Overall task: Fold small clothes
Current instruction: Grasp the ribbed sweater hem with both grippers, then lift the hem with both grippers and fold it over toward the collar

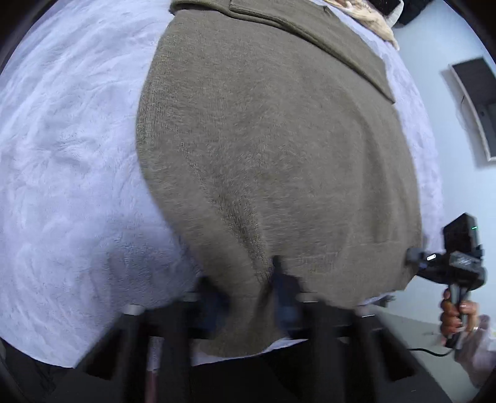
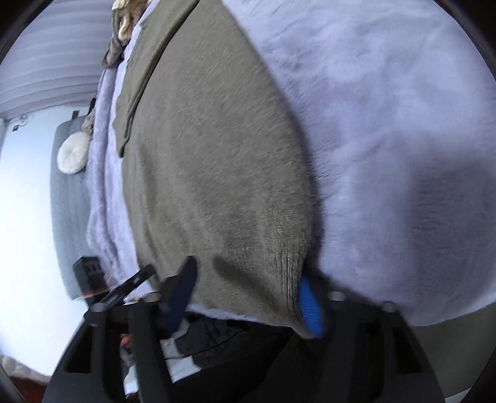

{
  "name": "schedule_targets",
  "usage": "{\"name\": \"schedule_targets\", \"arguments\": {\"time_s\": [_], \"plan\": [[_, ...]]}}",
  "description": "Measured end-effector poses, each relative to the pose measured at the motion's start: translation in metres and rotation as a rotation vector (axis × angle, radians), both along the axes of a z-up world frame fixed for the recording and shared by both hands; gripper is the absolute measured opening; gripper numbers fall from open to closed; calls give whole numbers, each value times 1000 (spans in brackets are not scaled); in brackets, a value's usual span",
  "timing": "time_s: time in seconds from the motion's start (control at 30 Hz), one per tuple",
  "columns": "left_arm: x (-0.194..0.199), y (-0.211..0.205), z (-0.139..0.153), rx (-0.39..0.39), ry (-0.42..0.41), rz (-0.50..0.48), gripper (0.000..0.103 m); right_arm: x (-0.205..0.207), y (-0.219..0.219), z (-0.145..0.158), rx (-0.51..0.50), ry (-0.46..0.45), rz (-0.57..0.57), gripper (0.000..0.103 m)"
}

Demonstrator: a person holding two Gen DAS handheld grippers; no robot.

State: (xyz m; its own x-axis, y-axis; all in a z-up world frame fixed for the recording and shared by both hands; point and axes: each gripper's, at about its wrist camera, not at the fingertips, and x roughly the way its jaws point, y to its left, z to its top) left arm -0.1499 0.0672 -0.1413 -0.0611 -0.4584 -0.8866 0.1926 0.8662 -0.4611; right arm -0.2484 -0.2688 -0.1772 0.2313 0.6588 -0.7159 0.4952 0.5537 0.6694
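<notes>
An olive-green knit sweater [image 1: 272, 148] lies spread on a pale lilac fleece blanket [image 1: 68, 148], one sleeve folded across its far part [image 1: 313, 34]. My left gripper [image 1: 248, 297] is shut on the sweater's near hem, with cloth bunched between the blurred fingers. My right gripper [image 2: 248, 294] has its jaws wide apart around the hem's other corner; the blue pad [image 2: 310, 307] touches the ribbed edge [image 2: 285, 272]. The sweater [image 2: 210, 148] fills the middle of the right wrist view. The right gripper also shows in the left wrist view [image 1: 455, 263], held by a hand.
The blanket [image 2: 396, 130] covers a bed. A grey quilt [image 2: 68, 210] with a round cream cushion [image 2: 73, 153] hangs at the bed's side. Beige clothes [image 1: 372, 18] lie at the far end. A dark framed panel [image 1: 477, 108] is on the wall.
</notes>
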Motion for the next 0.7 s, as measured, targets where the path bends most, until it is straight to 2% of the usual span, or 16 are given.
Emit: {"name": "schedule_targets", "arguments": {"time_s": [0.03, 0.2, 0.37, 0.47, 0.57, 0.7], "plan": [[3, 4, 3, -49, 26, 22, 12, 3, 3, 0, 47, -6, 4, 12], [25, 12, 36, -189, 21, 79, 12, 29, 9, 31, 227, -149, -7, 12], [77, 19, 67, -301, -37, 209, 12, 77, -6, 54, 337, -259, -73, 12], [122, 15, 84, -298, -106, 240, 12, 118, -22, 63, 364, -322, -101, 12], [174, 4, 102, -272, -199, 231, 12, 172, -39, 77, 347, -391, -83, 12], [241, -32, 106, -228, -289, 234, 12, 238, -67, 95, 306, -459, -64, 12]]}}
